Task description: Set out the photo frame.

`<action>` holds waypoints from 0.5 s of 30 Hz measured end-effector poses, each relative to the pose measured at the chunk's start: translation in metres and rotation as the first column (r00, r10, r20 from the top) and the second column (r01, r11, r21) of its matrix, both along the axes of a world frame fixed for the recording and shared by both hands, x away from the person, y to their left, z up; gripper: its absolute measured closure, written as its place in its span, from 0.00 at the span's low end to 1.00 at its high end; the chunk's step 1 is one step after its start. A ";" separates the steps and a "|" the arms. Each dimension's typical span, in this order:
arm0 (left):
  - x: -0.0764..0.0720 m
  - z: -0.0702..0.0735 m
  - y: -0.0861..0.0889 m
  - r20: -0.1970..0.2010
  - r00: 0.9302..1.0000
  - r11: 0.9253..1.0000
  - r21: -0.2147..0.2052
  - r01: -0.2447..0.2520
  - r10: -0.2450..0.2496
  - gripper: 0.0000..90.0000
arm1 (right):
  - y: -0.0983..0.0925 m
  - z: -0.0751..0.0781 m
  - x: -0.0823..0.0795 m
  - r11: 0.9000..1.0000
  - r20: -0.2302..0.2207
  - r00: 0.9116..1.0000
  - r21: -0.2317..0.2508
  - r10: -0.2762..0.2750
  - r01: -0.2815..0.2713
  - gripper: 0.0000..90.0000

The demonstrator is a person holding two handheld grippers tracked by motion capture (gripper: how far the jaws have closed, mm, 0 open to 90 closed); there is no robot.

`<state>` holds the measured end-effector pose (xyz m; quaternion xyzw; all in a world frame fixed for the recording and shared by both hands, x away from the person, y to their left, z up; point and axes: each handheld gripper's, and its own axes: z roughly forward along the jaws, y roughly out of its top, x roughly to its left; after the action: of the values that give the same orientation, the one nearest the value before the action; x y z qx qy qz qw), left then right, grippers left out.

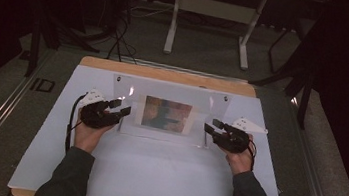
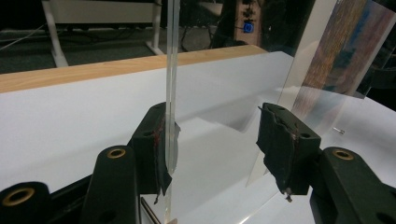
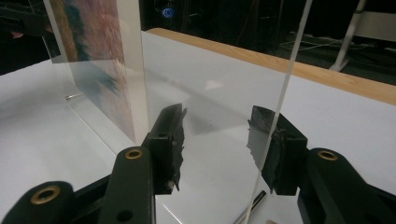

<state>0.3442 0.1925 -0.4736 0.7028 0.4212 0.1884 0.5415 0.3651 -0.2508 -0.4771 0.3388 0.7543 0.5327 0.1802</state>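
Clear acrylic picture frame (image 1: 168, 115) stands upright on the white sheet (image 1: 153, 171), nearer the table's (image 1: 165, 73) far edge than its near one, with a colourful print (image 1: 167, 113) inside. At its left end the left gripper (image 1: 123, 108) has its jaws spread around the panel's edge; one pad seems to touch the acrylic, though that is hard to judge. At the right end the right gripper (image 1: 211, 125) also straddles a pane with jaws apart.
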 end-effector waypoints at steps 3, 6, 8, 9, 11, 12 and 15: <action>0.000 0.000 0.000 0.002 1.000 1.000 -0.001 -0.002 0.002 0.51 | -0.001 -0.001 0.001 1.000 -0.003 1.000 0.007 0.006 -0.006 0.60; 0.001 -0.001 0.000 0.005 1.000 1.000 -0.006 -0.004 0.005 0.51 | -0.001 -0.001 0.001 1.000 -0.001 1.000 0.011 0.006 -0.006 0.60; 0.001 -0.002 0.001 0.002 1.000 1.000 -0.017 -0.001 0.001 0.51 | -0.001 -0.001 0.001 1.000 -0.001 1.000 0.012 0.006 -0.006 0.60; 0.001 -0.002 0.001 0.001 1.000 1.000 -0.018 0.002 -0.002 0.52 | -0.002 -0.002 0.002 1.000 0.000 1.000 0.011 0.007 -0.007 0.60; 0.001 -0.002 0.003 0.002 1.000 1.000 -0.021 0.007 -0.007 0.52 | -0.002 -0.001 0.001 1.000 0.004 1.000 0.007 0.012 -0.012 0.61; 0.001 -0.002 0.003 0.002 1.000 1.000 -0.023 0.009 -0.009 0.52 | -0.002 -0.001 0.001 1.000 0.005 1.000 0.006 0.013 -0.013 0.61; 0.001 -0.002 0.003 0.003 1.000 1.000 -0.023 0.011 -0.011 0.52 | -0.002 -0.001 0.001 1.000 0.008 1.000 0.003 0.014 -0.014 0.60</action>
<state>0.3456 0.1959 -0.4758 0.6985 0.4188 0.1816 0.5512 0.3665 -0.2528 -0.4784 0.3314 0.7551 0.5366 0.1790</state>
